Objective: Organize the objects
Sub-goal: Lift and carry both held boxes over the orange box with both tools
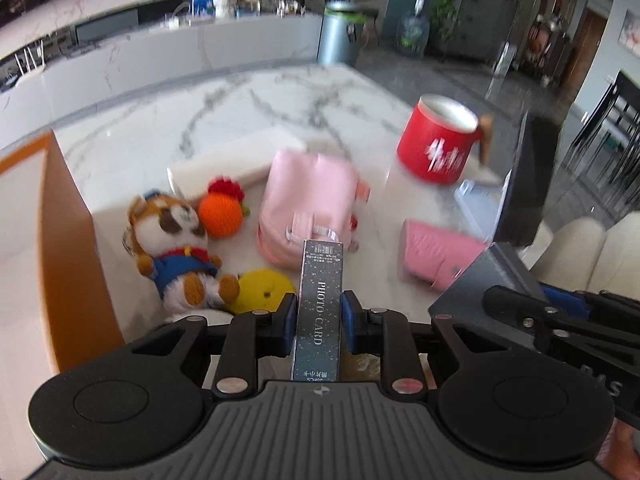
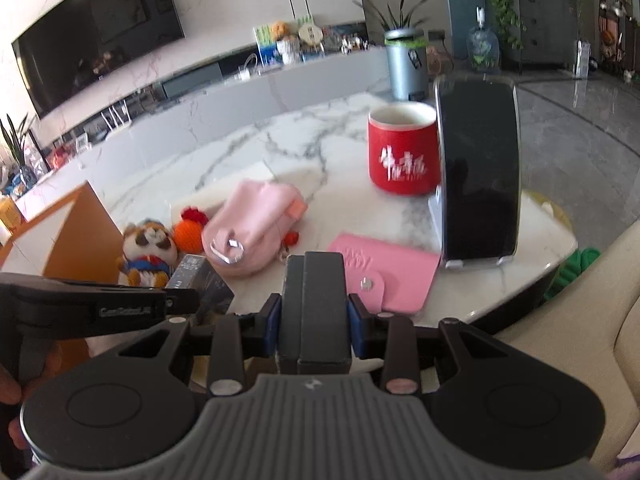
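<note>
The left tongs (image 1: 317, 316) are clamped on a slim dark box printed PHOTO CARD (image 1: 319, 304), blue pads pressing both of its long sides, the box standing on edge and poking forward past the tips. The right tongs (image 2: 313, 316) grip a thicker dark grey box (image 2: 313, 308) the same way, pads tight on both flanks. From the left wrist view the right tongs and their grey box sit just to the right, close by; from the right wrist view the left tongs lie just to the left, with a hand (image 2: 10, 392) partly seen at the frame edge.

Just beyond the left tongs on the marble tabletop (image 1: 224, 116) lies a yellow disc (image 1: 262, 286), and to its left a plush animal in a blue top (image 1: 176, 248) lies on its back. Behind the plush, an orange knitted ball with a red crest (image 1: 222, 212) touches or nearly touches it. Straight ahead of the left tongs rests a pink pouch (image 1: 308, 208). To the far left stands an orange box (image 1: 64, 240) with a white inside.

Ahead of the right tongs, just past the grey box, a pink snap wallet (image 2: 386, 272) lies flat. Farther on and to the right, a black phone (image 2: 478, 168) stands upright in a holder, and just left of it, a red mug with white lettering (image 2: 402, 152) stands upright. Well beyond the tabletop, a grey bin (image 2: 406, 64) stands on the floor.
</note>
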Tool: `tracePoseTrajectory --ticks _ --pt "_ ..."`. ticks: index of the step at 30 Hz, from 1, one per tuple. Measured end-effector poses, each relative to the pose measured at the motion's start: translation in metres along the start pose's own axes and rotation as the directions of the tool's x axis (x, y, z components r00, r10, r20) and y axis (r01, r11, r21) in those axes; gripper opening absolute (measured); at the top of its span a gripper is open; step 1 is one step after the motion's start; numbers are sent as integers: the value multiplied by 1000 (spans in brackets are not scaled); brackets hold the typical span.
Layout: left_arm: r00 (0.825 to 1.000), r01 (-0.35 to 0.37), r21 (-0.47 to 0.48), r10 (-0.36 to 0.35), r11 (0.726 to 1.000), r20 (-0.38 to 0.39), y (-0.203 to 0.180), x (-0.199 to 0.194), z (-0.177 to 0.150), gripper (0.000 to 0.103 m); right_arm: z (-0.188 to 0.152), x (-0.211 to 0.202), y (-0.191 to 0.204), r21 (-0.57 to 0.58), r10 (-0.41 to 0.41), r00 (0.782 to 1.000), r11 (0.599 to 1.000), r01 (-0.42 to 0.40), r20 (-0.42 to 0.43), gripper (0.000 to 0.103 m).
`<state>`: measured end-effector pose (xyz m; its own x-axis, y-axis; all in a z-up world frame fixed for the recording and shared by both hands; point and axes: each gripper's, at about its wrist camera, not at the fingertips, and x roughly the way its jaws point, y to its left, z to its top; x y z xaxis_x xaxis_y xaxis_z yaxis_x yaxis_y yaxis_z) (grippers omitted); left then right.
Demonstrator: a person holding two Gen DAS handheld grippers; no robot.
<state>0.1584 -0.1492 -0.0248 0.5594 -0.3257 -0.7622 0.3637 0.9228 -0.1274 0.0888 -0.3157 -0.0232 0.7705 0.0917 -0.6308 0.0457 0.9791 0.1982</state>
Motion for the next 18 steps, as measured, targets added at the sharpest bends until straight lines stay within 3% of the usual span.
tracePoseTrajectory --ticks 4,9,13,18 --pt "997 42 -42 -40 998 66 8 -39 6 28 8 -18 9 -1 31 998 1000 -31 51 36" --pt "987 60 -117 -41 991 157 32 -94 7 27 27 -44 31 15 168 980 985 -171 105 36" --pt "976 37 -200 8 979 217 63 -137 0 27 44 -58 61 14 315 941 948 -319 121 36" --pt "966 -46 -312 122 949 227 110 -167 -18 27 48 -53 120 -10 464 884 886 -465 59 36"
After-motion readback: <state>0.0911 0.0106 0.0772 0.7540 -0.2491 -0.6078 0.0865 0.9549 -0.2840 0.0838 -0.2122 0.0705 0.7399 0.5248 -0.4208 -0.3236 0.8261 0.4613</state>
